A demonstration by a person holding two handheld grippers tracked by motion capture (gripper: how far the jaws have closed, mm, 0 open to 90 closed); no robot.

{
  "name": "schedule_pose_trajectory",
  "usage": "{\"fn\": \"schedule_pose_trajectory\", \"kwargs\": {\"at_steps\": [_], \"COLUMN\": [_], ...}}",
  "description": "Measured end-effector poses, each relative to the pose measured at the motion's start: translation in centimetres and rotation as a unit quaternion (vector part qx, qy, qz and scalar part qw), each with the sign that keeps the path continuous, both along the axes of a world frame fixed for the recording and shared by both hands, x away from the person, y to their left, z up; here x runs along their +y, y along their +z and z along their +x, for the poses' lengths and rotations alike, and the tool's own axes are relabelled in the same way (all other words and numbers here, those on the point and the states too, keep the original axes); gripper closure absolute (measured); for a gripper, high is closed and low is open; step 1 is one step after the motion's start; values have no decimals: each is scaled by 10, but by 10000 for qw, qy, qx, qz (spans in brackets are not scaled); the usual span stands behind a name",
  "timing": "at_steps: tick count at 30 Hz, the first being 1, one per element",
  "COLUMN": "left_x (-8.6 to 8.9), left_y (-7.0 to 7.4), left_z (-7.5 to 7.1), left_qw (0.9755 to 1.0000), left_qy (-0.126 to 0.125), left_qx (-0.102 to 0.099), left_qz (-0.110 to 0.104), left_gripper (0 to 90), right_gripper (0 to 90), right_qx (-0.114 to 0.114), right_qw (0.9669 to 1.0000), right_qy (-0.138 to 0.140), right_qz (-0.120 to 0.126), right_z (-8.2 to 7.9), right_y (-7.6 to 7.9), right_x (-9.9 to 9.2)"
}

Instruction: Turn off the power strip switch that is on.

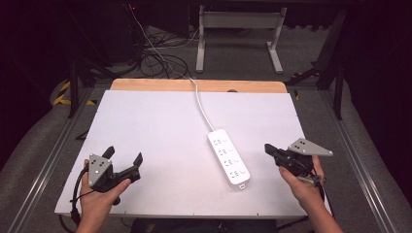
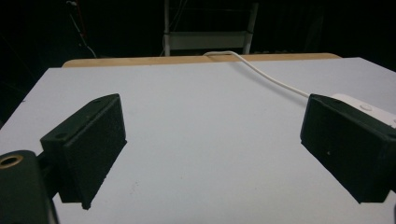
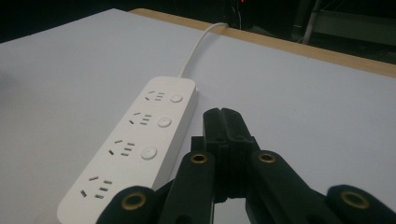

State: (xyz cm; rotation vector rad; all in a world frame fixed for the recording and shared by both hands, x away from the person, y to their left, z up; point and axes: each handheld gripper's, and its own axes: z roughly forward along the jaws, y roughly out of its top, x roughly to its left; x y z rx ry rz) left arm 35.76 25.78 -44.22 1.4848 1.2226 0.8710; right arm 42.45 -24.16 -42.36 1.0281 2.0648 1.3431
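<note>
Power strip [image 1: 229, 158] is lying flat on the white table [image 1: 145, 126], right of centre, its long axis running from the far side toward the person and slanting a little to the right at the near end; its white cord [image 1: 201, 104] is trailing off over the far wooden edge. Right gripper [image 1: 270, 149] is sitting just beside the strip's right flank, jaws pressed fully together with nothing between them, tip pointing toward the strip; in the right gripper view the strip [image 3: 135, 144] is lying left of the closed jaws, button row on the near side. Left gripper [image 1: 124, 158] is resting well apart on the other side, jaws spread wide and empty. Judgement: the right hand is nearer, so a sideways press or nudge looks likelier than a grasp.
</note>
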Motion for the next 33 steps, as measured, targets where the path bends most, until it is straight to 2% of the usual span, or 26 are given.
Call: {"fn": "schedule_pose_trajectory", "kwargs": {"at_steps": [7,9,16,17,25,33], "left_x": [-1,-1,-2,-1,-1,-1], "left_y": [-1,-1,-1,-1,-1,-1], "left_z": [1,1,1,0,1,1], "left_qw": [10000,10000,10000,10000,10000,9999], "left_qy": [-15,-22,-37,-39,-58,-62], "left_qx": [12,20,29,28,45,68], "left_qz": [37,39,36,38,37,58], "left_gripper": [78,80,82,83,87,91], "right_gripper": [900,900,900,900,900,900], "right_qx": [131,159,193,231,441,605], "right_qw": [9997,9993,9984,9980,9957,9944], "right_qy": [171,263,455,473,516,500], "right_qz": [-151,-190,-288,-364,-628,-705], "right_z": [5,8,16,20,38,49], "right_y": [13,24,37,40,43,41], "right_x": [6,16,37,46,68,75]}}
